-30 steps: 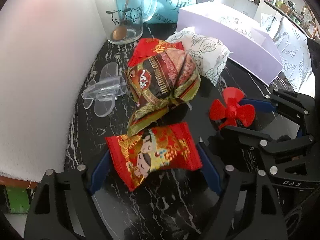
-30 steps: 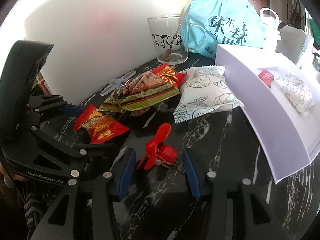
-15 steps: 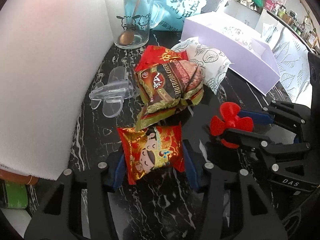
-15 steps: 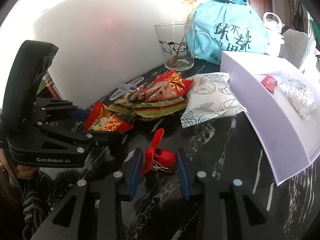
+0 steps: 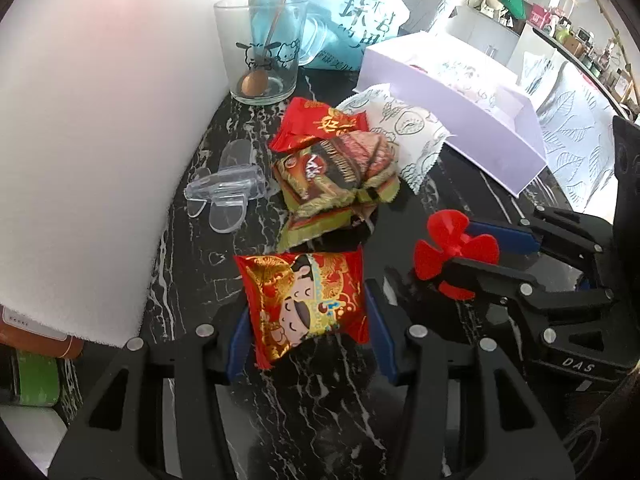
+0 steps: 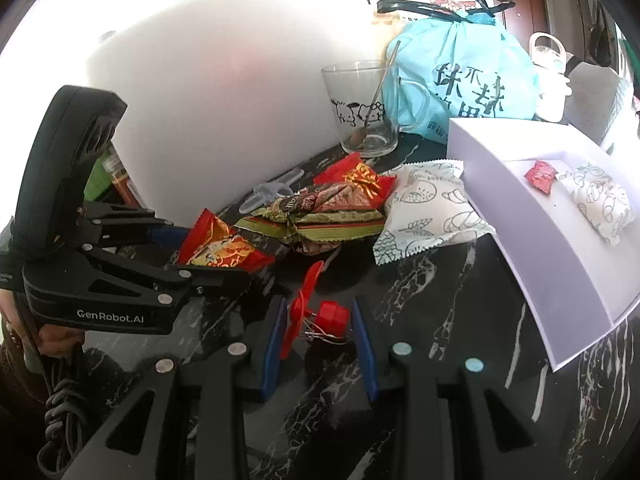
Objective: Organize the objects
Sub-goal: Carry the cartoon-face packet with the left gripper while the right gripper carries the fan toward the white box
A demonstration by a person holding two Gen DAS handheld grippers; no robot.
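On the black marble table (image 5: 320,412), my left gripper (image 5: 307,300) is shut on a red snack packet (image 5: 308,304) printed with a cartoon figure; its blue pads press both sides. In the right wrist view that packet (image 6: 218,246) sits between the left gripper's fingers (image 6: 216,276). My right gripper (image 6: 317,304) is shut on a small red toy fan (image 6: 324,316), blades at the left pad and hub toward the right one. The left wrist view shows the fan (image 5: 452,240) in the right gripper (image 5: 486,256). A lavender box (image 6: 540,248) stands to the right.
A brown-green packet (image 5: 336,176), a red packet (image 5: 320,124) and a white patterned packet (image 5: 404,140) lie piled mid-table. A clear plastic propeller (image 5: 228,192) lies left by the white board (image 5: 100,120). A glass mug (image 5: 260,52) and teal bag (image 6: 460,84) stand behind. The box holds two packets.
Both grippers have closed: the left one onto the red snack packet, the right one onto the red fan. Both views have tipped up slightly.
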